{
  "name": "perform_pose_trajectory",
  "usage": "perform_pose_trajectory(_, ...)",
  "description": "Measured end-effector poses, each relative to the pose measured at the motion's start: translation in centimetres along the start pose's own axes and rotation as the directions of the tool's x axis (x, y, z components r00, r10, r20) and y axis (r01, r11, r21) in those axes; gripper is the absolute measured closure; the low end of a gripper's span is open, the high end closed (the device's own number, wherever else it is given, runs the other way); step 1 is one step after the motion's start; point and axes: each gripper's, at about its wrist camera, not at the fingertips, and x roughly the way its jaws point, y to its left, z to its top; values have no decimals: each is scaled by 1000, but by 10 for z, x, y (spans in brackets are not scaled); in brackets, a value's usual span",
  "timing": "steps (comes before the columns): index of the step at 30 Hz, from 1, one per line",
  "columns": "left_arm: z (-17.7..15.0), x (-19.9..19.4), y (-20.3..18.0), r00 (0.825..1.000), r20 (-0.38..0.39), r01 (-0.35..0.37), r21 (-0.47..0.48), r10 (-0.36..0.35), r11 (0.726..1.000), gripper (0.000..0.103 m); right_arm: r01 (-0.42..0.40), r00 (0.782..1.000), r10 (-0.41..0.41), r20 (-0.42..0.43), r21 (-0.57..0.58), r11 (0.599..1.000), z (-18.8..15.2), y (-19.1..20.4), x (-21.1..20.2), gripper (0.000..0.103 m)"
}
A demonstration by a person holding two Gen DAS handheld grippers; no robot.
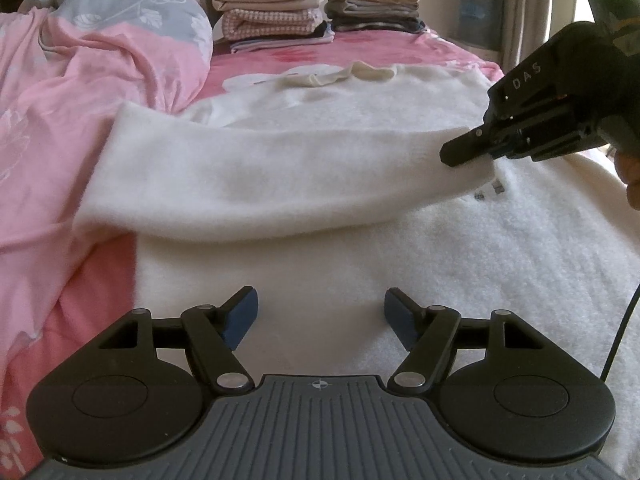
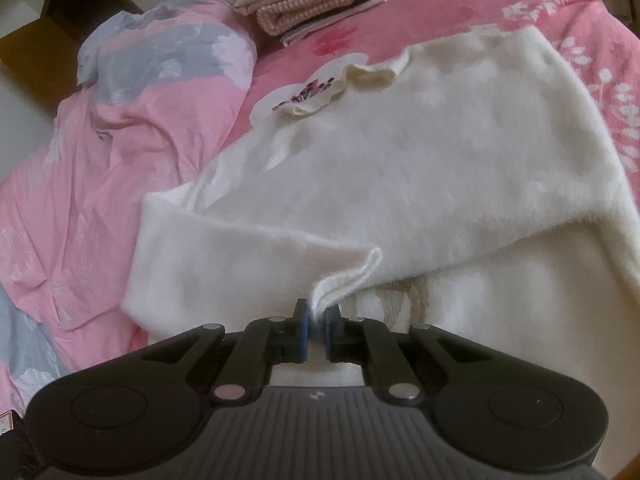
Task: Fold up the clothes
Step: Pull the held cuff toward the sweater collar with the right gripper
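right gripper (image 2: 316, 334) has its blue-padded jaws pinched nearly together on the ribbed cuff (image 2: 348, 276) of a fluffy cream-white knit sweater (image 2: 420, 168), carrying the long sleeve (image 1: 260, 176) across the sweater's body. left gripper (image 1: 321, 318) hangs with jaws spread wide and nothing between them, low over the hem end. the sweater lies spread on a pink floral bedsheet (image 1: 360, 46), collar toward two stacks of folded clothes (image 1: 320, 6) at the far end.

only a thin edge of cuff sits between the pads, so i judge a tug could slip it free and the sleeve would drop crooked. the fuzzy knit also looks likely to drag the body layer along, since nothing pins it down.

the right wrist view shows the bite itself and the doubled cuff edge; the left wrist view hides that behind the claw's side, but shows the sleeve's whole span lifted clear and a rumpled pink-and-grey quilt (image 1: 80, 60) crowding the shoulder.
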Motion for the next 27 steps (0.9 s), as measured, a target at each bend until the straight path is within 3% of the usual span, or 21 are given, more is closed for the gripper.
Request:
perform_pose_trajectory(6,0,1,0,1000,-1,-2,2,2,1000,32,5,1000,-5,15,-16,1000,0,3,-2,96)
perform_pose_trajectory(14,-1,2,2,1000,7,-15,7,14,1000,32,35,992,-25,124,-81,996,21,16,-24,97)
perform_pose_trajectory(23,0,5,5,1000,12,-19,3,19,1000,31,150,948,-117,295,-91,984,77,-5,-67,97)
perform_pose_trajectory(27,1,6,6,1000,12,-19,2,19,1000,29,182,936,-160,315,-43,982,86,-32,-76,97)
